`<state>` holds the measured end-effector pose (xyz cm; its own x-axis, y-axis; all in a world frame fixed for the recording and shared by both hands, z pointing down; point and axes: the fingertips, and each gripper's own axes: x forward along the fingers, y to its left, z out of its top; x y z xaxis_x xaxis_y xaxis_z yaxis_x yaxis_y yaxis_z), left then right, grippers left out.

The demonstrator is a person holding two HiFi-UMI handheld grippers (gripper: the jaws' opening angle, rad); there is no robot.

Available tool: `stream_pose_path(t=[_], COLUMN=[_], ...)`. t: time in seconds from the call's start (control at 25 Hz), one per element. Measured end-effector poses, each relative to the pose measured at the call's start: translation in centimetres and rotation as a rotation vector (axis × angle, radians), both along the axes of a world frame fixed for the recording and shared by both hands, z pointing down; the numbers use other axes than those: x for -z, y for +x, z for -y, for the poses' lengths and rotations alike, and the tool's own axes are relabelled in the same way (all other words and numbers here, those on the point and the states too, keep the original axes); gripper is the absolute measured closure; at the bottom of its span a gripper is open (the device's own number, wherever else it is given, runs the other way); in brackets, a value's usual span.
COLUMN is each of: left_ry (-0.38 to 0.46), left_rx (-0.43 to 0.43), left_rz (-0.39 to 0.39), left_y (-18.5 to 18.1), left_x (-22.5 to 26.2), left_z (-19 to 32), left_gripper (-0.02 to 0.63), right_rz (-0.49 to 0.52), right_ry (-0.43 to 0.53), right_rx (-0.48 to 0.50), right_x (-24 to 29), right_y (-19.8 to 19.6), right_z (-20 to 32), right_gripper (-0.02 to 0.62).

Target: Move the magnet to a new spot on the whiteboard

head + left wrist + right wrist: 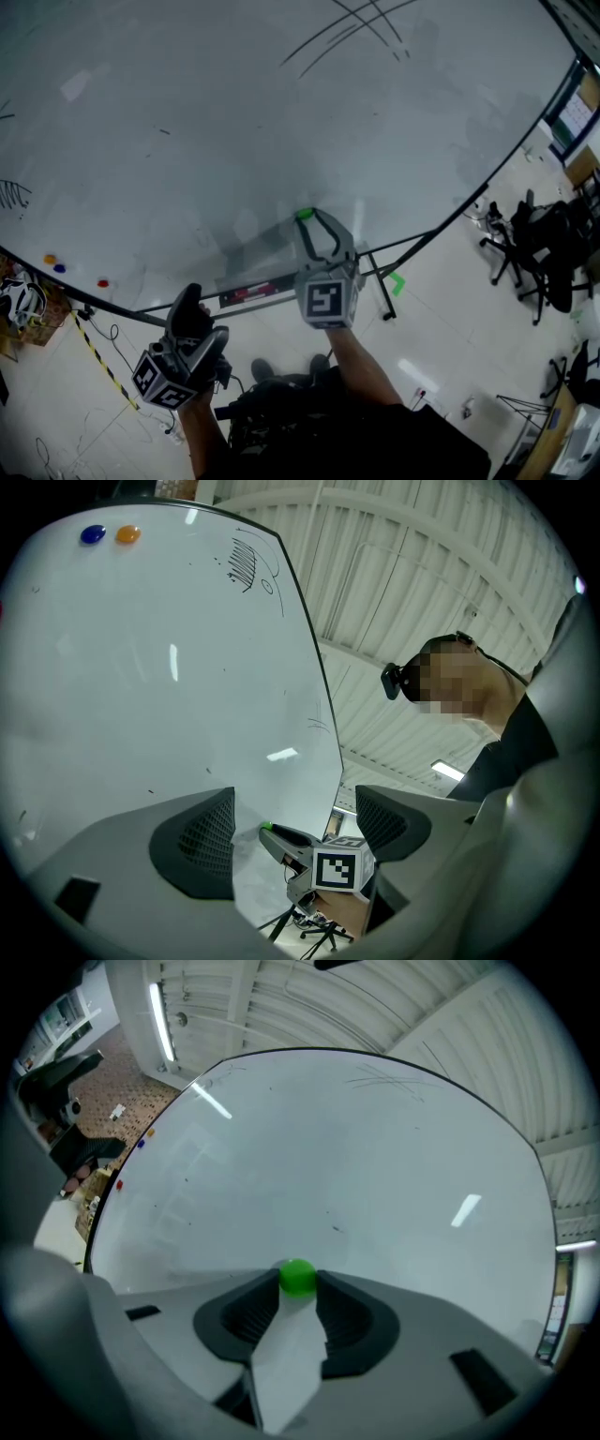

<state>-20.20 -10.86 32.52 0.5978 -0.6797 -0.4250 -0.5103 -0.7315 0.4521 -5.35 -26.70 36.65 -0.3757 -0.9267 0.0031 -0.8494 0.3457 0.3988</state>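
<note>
A small green magnet (299, 1277) sits against the whiteboard (356, 1166), and my right gripper (299, 1285) is shut on it, both jaw tips touching its sides. In the head view the green magnet (305, 214) shows at the tip of the right gripper (314, 218), low on the whiteboard (234, 122) near its bottom edge. My left gripper (190, 305) hangs lower left, off the board. Its jaws stand wide apart with nothing between them (295, 805). The left gripper view also shows the right gripper (281, 838) with the green magnet (266, 827).
Orange (49, 259), blue (60, 268) and red (102, 282) magnets cling to the board's lower left corner. A marker tray (253, 294) runs under the board, with stand legs (380, 281) behind it. Office chairs (534, 253) stand at the right. Striped tape (98, 356) crosses the floor.
</note>
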Motion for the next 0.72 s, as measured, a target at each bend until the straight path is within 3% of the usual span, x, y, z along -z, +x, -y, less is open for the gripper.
stream_pose_path(t=[0.32,0.72], left_ry=[-0.011,-0.01], left_rx=[-0.025,-0.037], left_rz=[0.001,0.002], left_y=[1.1,1.8], left_x=[-0.1,-0.3], left_z=[0.4,1.0], left_gripper=[0.204,0.204], right_rz=[-0.106,0.122], right_ry=[0.058,-0.038], right_rx=[-0.041,0.091], right_x=[-0.2,1.0], right_y=[-0.1,0.6], right_z=[0.2,-0.8], right_gripper=[0.446,0.451])
